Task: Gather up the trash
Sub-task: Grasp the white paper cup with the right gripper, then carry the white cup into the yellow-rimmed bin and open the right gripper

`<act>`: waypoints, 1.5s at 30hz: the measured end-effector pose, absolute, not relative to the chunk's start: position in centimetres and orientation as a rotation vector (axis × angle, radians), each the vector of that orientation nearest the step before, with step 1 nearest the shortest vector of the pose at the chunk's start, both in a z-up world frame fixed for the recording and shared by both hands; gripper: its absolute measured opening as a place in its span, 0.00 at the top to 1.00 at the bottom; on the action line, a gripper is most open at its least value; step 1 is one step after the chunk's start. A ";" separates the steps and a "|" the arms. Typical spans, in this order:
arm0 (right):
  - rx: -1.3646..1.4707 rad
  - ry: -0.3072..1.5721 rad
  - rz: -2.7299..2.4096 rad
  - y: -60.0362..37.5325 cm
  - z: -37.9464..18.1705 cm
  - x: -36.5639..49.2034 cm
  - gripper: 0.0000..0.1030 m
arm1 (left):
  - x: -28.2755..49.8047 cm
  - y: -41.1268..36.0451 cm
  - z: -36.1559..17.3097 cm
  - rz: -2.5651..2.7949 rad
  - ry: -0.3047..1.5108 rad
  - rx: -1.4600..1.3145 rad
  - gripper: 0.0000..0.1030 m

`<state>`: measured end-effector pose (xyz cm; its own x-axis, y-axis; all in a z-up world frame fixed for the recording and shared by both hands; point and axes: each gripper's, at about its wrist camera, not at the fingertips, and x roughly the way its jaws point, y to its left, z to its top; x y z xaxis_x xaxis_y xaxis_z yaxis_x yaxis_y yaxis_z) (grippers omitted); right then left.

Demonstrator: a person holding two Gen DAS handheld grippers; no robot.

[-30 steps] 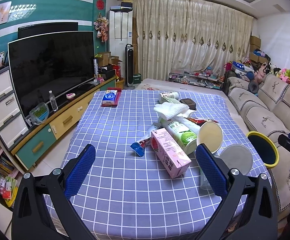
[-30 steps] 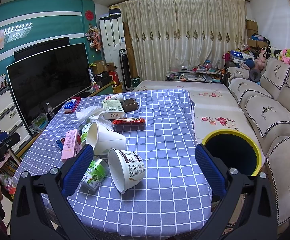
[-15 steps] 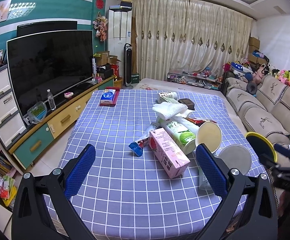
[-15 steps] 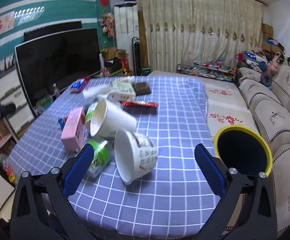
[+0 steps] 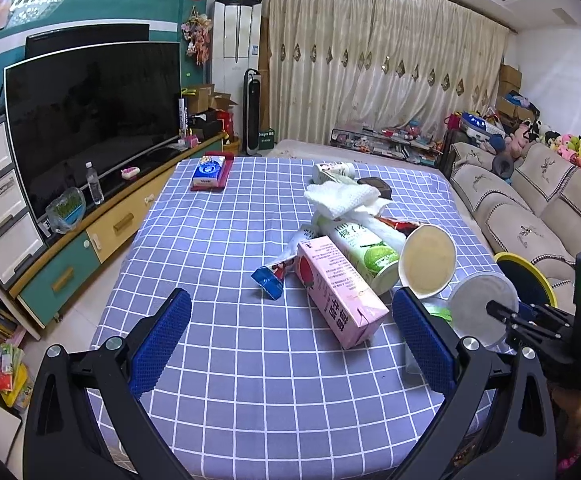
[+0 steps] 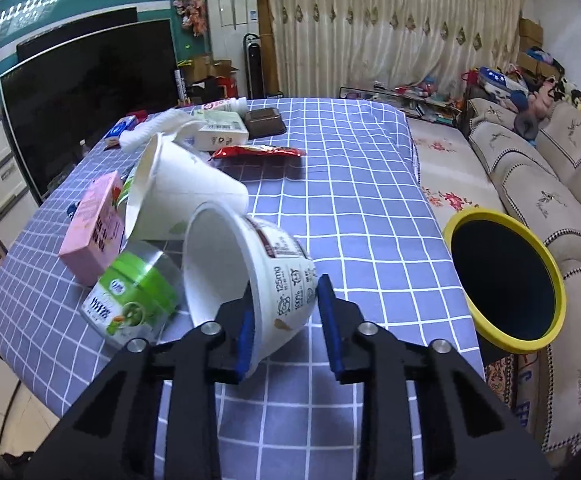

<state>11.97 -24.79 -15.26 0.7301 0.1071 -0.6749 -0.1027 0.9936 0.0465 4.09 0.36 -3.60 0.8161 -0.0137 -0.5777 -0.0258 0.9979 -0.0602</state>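
**Right claw closing on the printed cup**

Right claw: jaws have just been closing from wide open and now sit narrow around the base of the printed cup, which lies tipped on its side, mouth up-left. The left pad presses the cup wall; the right pad looks on it too, but the angle is poor, so call it probably gripped, not confirmed lifted. My read: the grasp step is landing, next is lift and carry to the bin.

Left claw: wide open, holding nothing, hanging over the near edge of the bench with bare checked cloth between the pads. The pink carton lies just beyond it.

Trash left on the bench, near to far:
- green-label clear bottle, flat, just beside the printed cup
- pink carton
- white paper cup, tipped over, touching the printed cup's rim
- blue wrapper
- red snack wrapper
- white tissue wad
- small carton

Containers: yellow-rimmed bin stands off the bench's right side, near the sofa. Its inside reads black; can't tell if anything is in it. Both cups look empty.
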 end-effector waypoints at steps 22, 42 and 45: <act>0.218 0.866 -0.257 -45.3 -13.8 19.9 0.95 | 7.4 -1.7 -5.2 -0.087 0.638 -0.072 0.04; 0.144 1.200 -0.422 -52.4 -25.2 28.3 0.83 | 12.0 -8.9 -6.8 -0.242 0.696 0.013 0.04; 0.132 1.201 -0.423 -52.3 -25.2 28.6 0.82 | 12.4 -9.9 -7.1 -0.279 0.699 0.012 0.04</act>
